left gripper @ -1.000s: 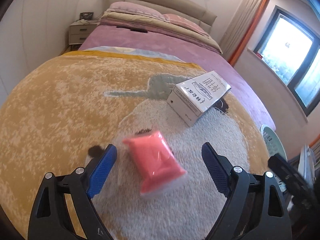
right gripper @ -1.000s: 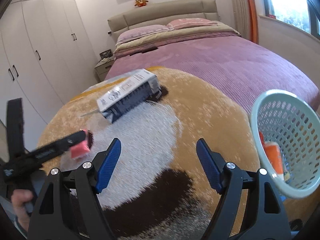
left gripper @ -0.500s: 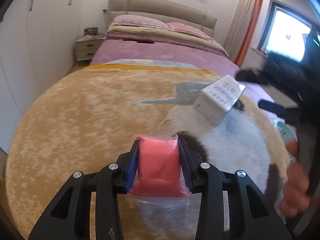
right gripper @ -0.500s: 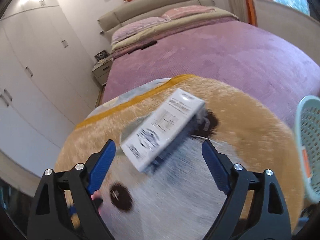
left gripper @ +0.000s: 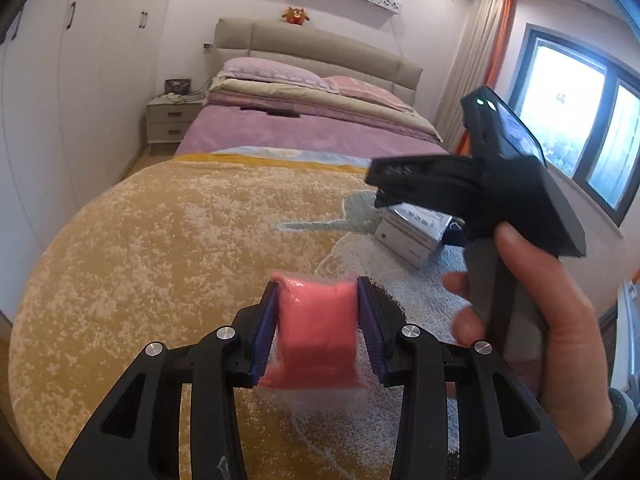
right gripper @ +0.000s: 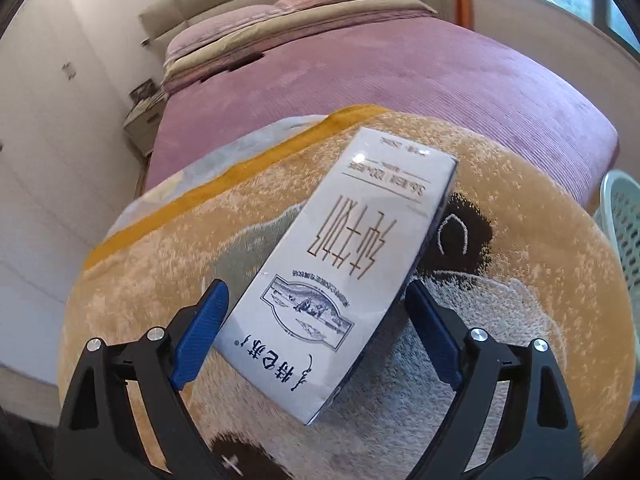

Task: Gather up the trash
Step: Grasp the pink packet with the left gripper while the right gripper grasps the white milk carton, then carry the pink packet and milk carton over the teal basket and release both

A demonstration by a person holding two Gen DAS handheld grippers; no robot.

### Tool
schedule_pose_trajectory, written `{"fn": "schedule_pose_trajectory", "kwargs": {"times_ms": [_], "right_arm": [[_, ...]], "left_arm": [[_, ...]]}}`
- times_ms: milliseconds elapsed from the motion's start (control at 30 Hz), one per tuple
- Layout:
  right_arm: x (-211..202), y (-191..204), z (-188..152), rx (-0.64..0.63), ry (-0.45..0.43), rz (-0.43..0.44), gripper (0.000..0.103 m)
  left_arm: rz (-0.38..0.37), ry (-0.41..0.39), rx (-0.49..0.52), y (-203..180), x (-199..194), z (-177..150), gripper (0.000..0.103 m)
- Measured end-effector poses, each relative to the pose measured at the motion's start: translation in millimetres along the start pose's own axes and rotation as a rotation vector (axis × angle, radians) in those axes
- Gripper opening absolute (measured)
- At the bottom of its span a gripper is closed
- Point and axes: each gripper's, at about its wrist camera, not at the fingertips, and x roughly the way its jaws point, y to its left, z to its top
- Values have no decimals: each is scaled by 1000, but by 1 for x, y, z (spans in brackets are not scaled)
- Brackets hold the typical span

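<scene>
On a bedroom's plush yellow-and-white rug (left gripper: 168, 240), a two-handed trash pickup is midway; the left gripper (left gripper: 318, 334) is clenched on a pink plastic-wrapped packet (left gripper: 316, 336), its blue pads pressing both sides and the packet apparently lifted off the pile. The right gripper (right gripper: 316, 332), seen from the left wrist view in a person's hand (left gripper: 560, 344), reaches down over a white printed carton (right gripper: 340, 276) lying flat on the rug; its jaws are closing, the carton sits between them, but the blue pads stand just clear of its long edges (no grasp yet).

The step in hand, by the look of it, is the second pickup; the next move likely calls for the right jaws to close squarely across the carton's width, which sits skewed to them, so a small twist of the wrist may help. A pale green perforated basket (right gripper: 624, 224) shows at the rug's right edge; it is the probable destination for both items, the packet first or both together.
</scene>
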Motion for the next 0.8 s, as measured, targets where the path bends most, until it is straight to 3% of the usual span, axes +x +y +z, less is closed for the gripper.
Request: {"fn": "schedule_pose_trajectory", "kwargs": {"times_ms": [167, 300, 467, 667, 767, 800], "right_arm": [[-29, -14, -21, -138, 5, 165, 57], [-54, -39, -47, -243, -1, 252, 55], [-80, -77, -78, -325, -10, 260, 54], [-103, -118, -94, -325, -2, 220, 55], [-104, -128, -90, -292, -16, 208, 55], [-103, -127, -88, -279, -20, 209, 58]], "left_arm": [[-27, 1, -13, 4, 4, 2, 37], [-51, -24, -34, 9, -2, 0, 38], [-47, -15, -36, 9, 0, 0, 38], [-43, 14, -15, 6, 6, 0, 38], [-51, 40, -14, 5, 13, 1, 43], [-46, 54, -15, 5, 15, 0, 50]]}}
